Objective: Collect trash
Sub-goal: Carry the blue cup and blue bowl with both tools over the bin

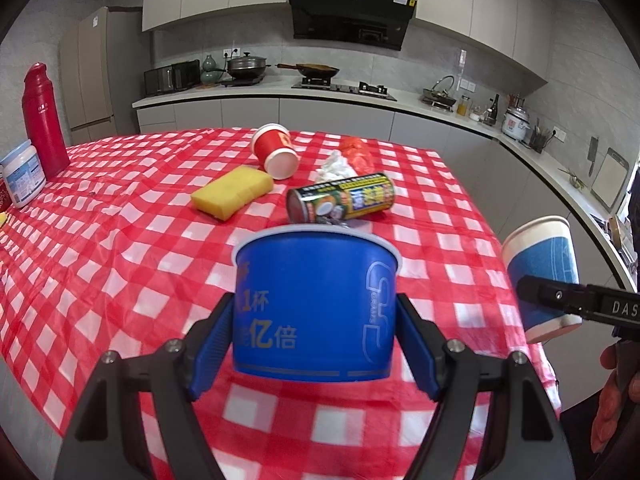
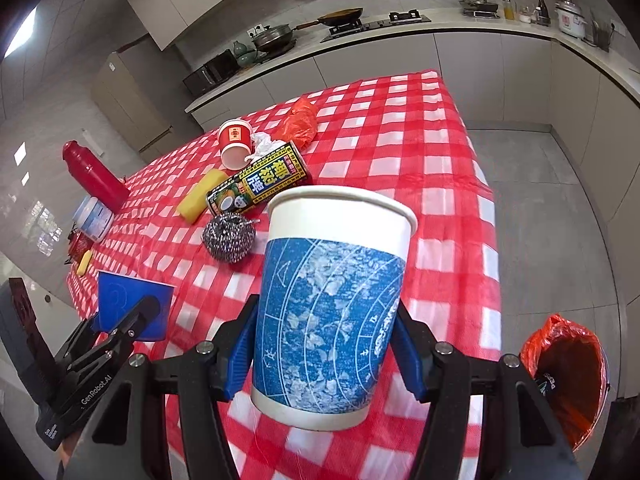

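The left tool (image 1: 314,344) pinches a blue bowl (image 1: 314,304) and the right tool (image 2: 324,344) pinches a paper cup (image 2: 332,304) above the checkered bench (image 2: 440,184).

Both views are bright and evenly lit, in soft daylight colours. In the right wrist view a window (image 2: 22,32) up and left of the checked tablecloth (image 2: 400,152) burns out to white, and the glossy floor left of the cloth mirrors pale panes. Shadows on the tablecloth (image 1: 120,220) are faint and soft. The fisheye lens bends the counter (image 1: 280,90) beyond the cloth into an arc, and black vignette fills the corners. Slight blur softens the nearest edges, while the middle of the cloth stays sharp.
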### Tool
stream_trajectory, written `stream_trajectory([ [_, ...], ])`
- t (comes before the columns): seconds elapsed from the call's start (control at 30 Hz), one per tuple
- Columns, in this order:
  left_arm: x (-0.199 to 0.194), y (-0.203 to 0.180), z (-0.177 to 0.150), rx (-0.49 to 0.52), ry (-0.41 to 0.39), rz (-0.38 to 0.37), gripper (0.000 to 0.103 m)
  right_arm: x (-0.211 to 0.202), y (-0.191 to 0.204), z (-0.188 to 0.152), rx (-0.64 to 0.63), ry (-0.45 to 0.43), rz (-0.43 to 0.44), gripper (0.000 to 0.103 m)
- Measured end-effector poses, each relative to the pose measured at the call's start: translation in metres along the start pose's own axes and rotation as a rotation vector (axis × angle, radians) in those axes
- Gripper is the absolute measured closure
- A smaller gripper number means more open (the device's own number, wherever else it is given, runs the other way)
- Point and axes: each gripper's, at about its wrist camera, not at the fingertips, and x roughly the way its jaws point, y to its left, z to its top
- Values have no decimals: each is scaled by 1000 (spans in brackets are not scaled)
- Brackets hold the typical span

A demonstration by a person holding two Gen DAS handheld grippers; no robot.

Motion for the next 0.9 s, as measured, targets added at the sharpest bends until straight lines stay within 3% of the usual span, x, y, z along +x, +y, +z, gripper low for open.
stream_trajectory([
  [0.53,-25,-74,-28,45,4,-58,26,-53,-39,-43,-13,-7,-19,40],
  [0.9,-25,-141,-45,92,17,-117,26,-90,-108,-70,47,-15,-77,40],
])
